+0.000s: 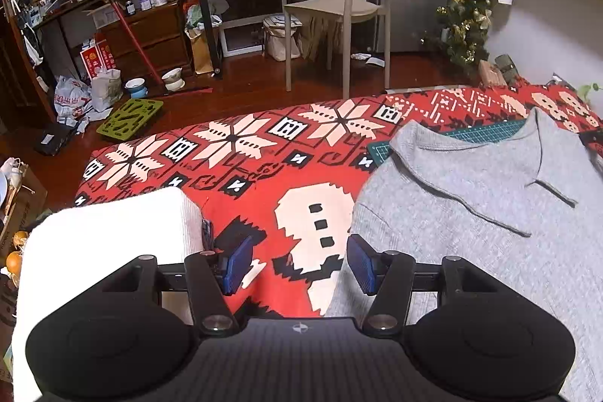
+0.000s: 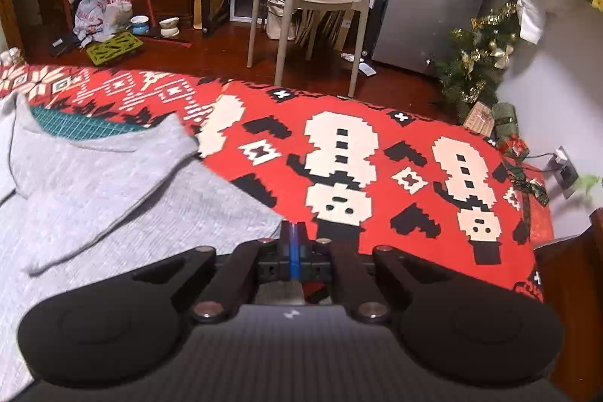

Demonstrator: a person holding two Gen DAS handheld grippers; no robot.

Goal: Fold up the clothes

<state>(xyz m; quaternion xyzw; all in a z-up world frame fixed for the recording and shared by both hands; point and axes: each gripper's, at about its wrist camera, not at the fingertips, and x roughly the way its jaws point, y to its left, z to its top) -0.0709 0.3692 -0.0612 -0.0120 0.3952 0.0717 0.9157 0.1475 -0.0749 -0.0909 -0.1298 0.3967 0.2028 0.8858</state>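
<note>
A grey collared sweater lies flat on the bench's red snowman-patterned cloth, its collar over a green cutting mat. The left gripper, fingers parted and empty, hovers between a folded white garment and the sweater's edge. The right gripper has its fingers clenched together at the sweater's edge; whether fabric is pinched cannot be told.

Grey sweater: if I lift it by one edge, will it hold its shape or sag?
The grey sweater will likely sag: it is soft knit, lying limp with a floppy collar. It looks thick, so probably fairly heavy. It should grip rather than slide on the patterned cloth.
</note>
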